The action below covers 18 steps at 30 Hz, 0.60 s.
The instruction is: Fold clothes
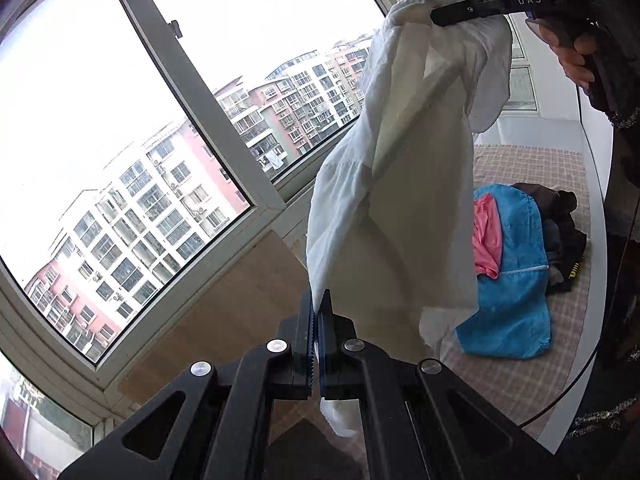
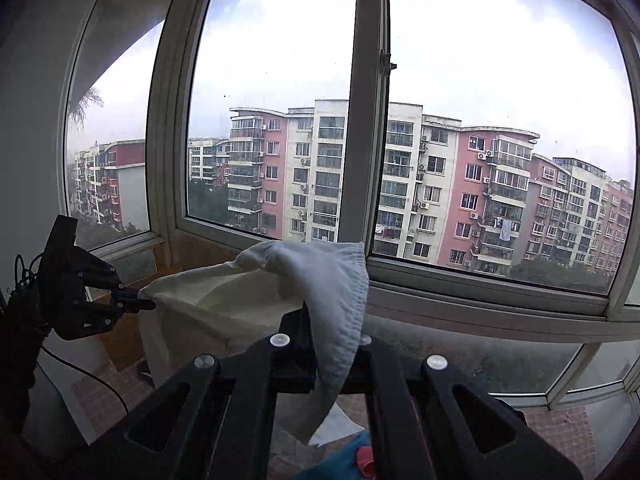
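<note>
A white garment (image 1: 392,184) hangs in the air between my two grippers, in front of the window. My left gripper (image 1: 319,312) is shut on one edge of it. My right gripper (image 1: 436,18) shows at the top right of the left wrist view, shut on the garment's upper bunched edge. In the right wrist view the white garment (image 2: 328,280) drapes over my right gripper (image 2: 320,328), which is shut on it, and stretches left to my left gripper (image 2: 150,304).
A pile of clothes lies on the checked bed cover (image 1: 520,384): a blue garment (image 1: 516,280), a pink one (image 1: 486,236) and dark ones (image 1: 560,232). A large window (image 2: 368,128) and its sill (image 2: 480,304) are close ahead.
</note>
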### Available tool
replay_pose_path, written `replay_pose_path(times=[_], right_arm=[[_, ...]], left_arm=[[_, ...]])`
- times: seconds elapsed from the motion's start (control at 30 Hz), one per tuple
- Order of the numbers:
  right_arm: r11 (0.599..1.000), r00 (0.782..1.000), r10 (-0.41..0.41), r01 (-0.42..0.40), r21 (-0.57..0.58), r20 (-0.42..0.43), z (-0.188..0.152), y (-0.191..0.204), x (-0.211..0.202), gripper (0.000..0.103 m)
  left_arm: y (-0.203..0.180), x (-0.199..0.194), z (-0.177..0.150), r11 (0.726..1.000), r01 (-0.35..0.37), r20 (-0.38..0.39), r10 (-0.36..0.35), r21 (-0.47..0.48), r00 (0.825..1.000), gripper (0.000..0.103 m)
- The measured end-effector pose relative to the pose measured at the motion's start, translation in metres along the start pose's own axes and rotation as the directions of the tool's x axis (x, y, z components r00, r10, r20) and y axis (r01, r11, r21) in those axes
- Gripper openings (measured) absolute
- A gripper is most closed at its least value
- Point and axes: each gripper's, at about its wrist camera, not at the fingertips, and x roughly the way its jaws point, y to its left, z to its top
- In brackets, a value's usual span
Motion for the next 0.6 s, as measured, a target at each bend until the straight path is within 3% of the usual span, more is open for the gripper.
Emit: replay_pose_path(times=[0.07,0.13,0.2,0.27,0.4,0.6], right_arm=[[1.0,0.996,-0.002,-0.001,-0.031,-0.088,-0.003,0.016,0.022,0.002],[0.999,0.996,0.038,-0.039,-0.016,-0.076,0.005,0.026,0.019,0.002],[0.996,0.995,0.088,-0.088,0.008,-0.036,0.016,0.035,0.008,0.002],[0.994,0.994,0.108,-0.109,0.008,0.027,0.024,0.045,-0.007,0.002],[0.994,0.993,0.107,-0.108,-0.014,-0.042,0.017,0.069,0.002,0.002],[0.995,0.995,0.099,-0.098,0.007,-0.032,0.015,0.072,-0.001,0.002]], left_arm=[[0.0,0.002,-0.015,1.0,-0.001,-0.055,-0.001,-0.03,0.998,0.001],[-0.005,0.004,-0.03,1.0,-0.012,-0.099,0.011,-0.006,0.995,0.001],[-0.009,-0.01,-0.034,1.0,-0.004,-0.074,0.003,-0.015,0.997,0.001],[-0.015,-0.019,-0.034,0.997,0.064,-0.04,-0.065,-0.042,0.997,0.001],[-0.026,-0.024,-0.047,0.994,0.098,-0.042,-0.1,-0.049,0.994,0.001],[-0.042,-0.031,-0.064,0.986,0.153,-0.042,-0.156,-0.058,0.987,0.001]])
